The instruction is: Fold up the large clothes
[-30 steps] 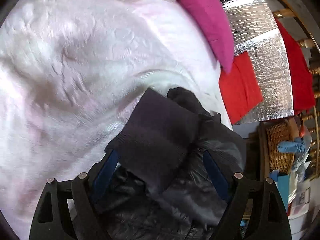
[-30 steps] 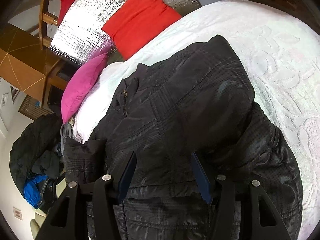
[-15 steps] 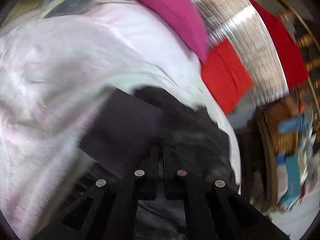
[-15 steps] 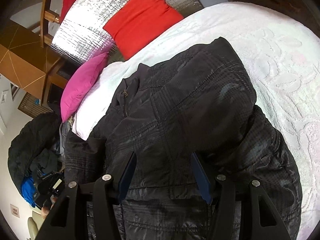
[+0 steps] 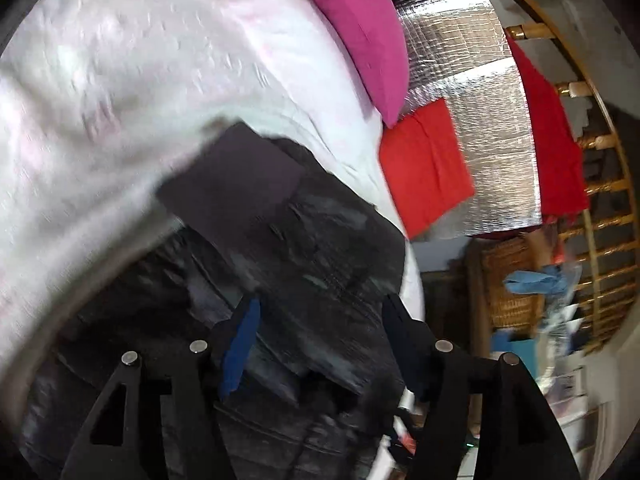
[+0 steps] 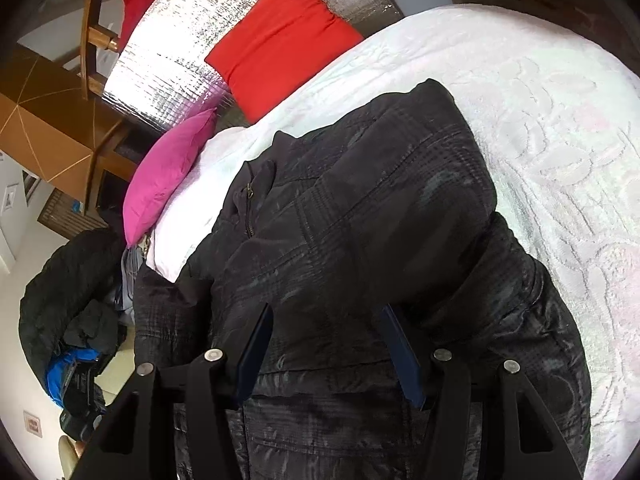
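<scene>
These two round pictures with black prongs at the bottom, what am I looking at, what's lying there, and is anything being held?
No robot here: a person holds a two-finger gripper in each hand, and each gripper carries a wide-angle camera that looks forward along its fingers. That is why the pictures look round and bent.

One picture comes from the left gripper, the other from the right gripper. The black prongs are the fingers, with blue pads on their inner faces.

Both look down on a black jacket spread on a bed with a white bedspread. At the head of the bed lie a pink cushion and a red cushion.

Both grippers are open, their fingers apart over the jacket. Neither holds anything. The left picture is blurred.
</scene>
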